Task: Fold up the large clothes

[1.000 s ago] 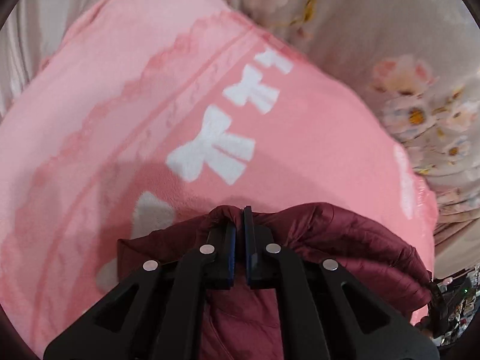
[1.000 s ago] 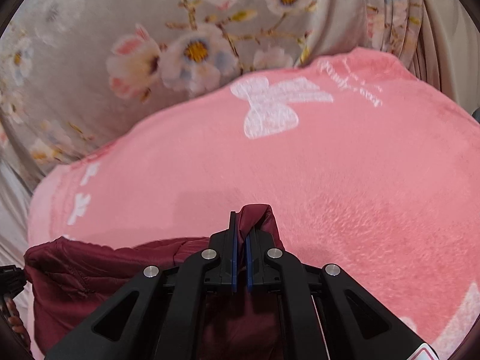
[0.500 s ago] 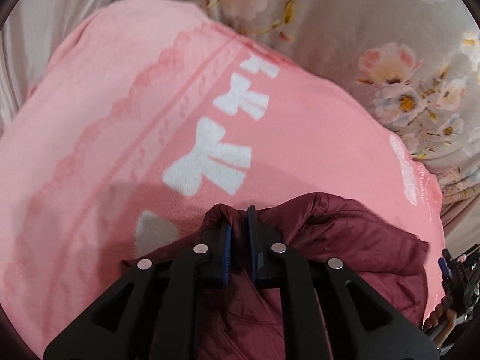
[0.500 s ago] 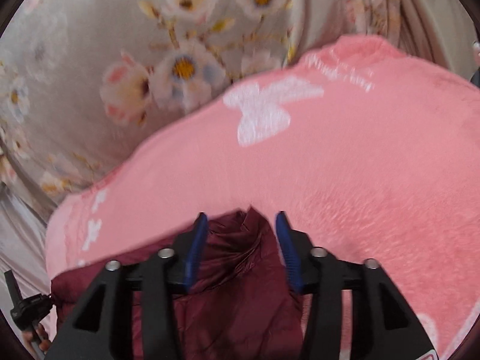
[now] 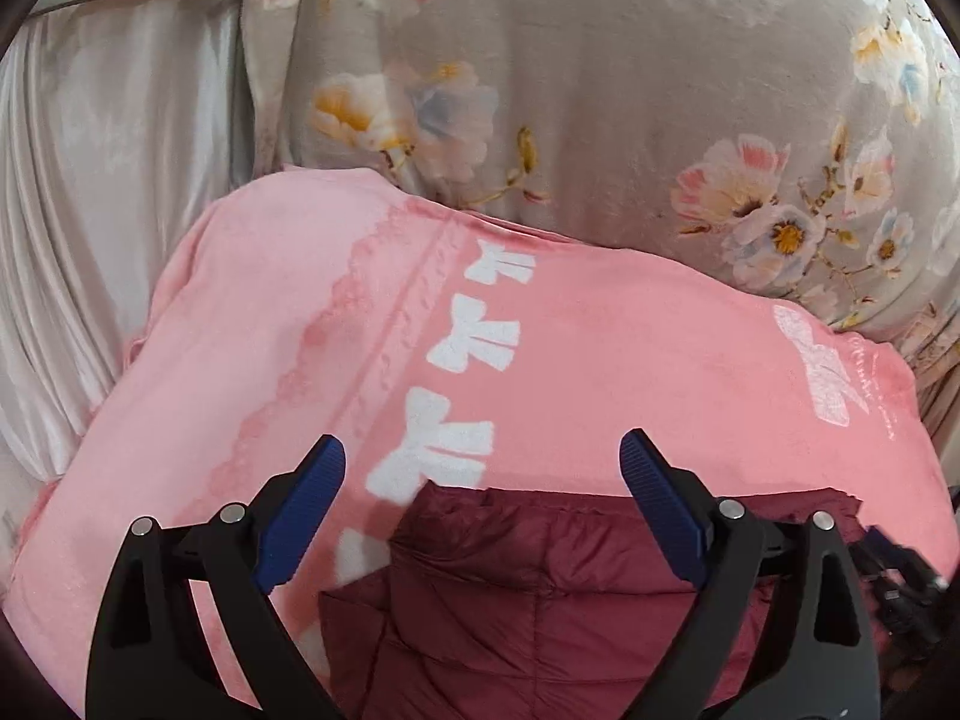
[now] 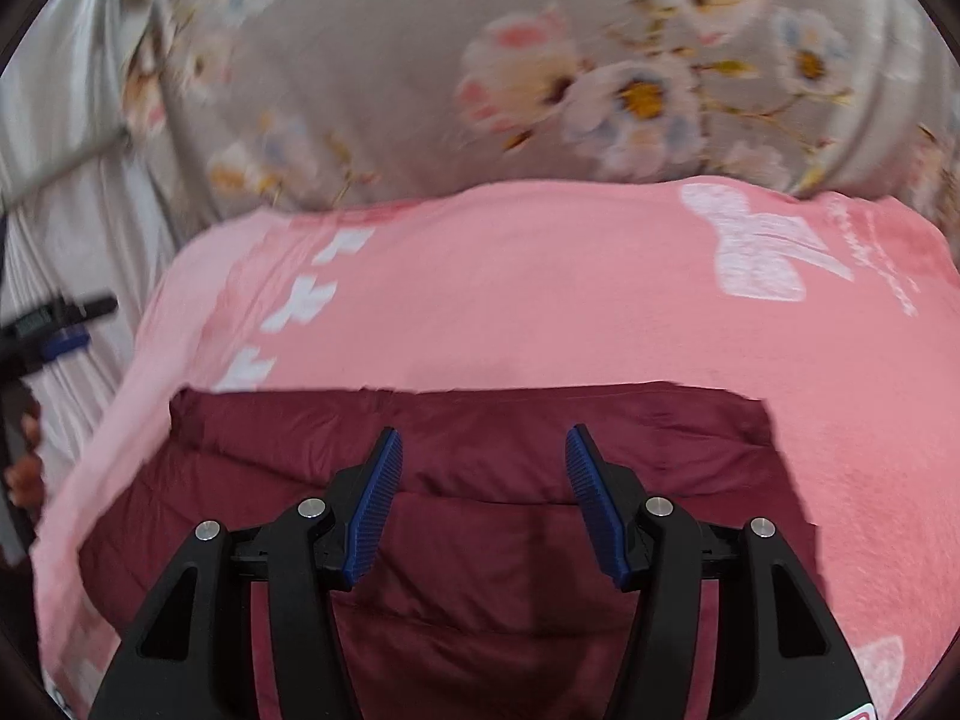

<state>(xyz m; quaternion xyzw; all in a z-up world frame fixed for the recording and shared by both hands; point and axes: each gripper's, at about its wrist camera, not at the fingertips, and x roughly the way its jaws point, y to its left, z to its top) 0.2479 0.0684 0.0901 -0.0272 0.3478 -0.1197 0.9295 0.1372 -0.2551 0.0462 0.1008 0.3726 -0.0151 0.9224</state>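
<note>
Your maroon jacket (image 6: 480, 540) runs off the lower edge in both views, its near part hidden behind each gripper's arms; the floral bedding (image 6: 420, 60) is motion-blurred in your right view.

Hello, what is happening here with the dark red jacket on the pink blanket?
A person with a gripper in each hand is folding a maroon puffer jacket on a pink blanket. The left gripper and the right gripper have both just been opening; nothing is between their jaws. The jacket lies released, its folded far edge straight.
</note>
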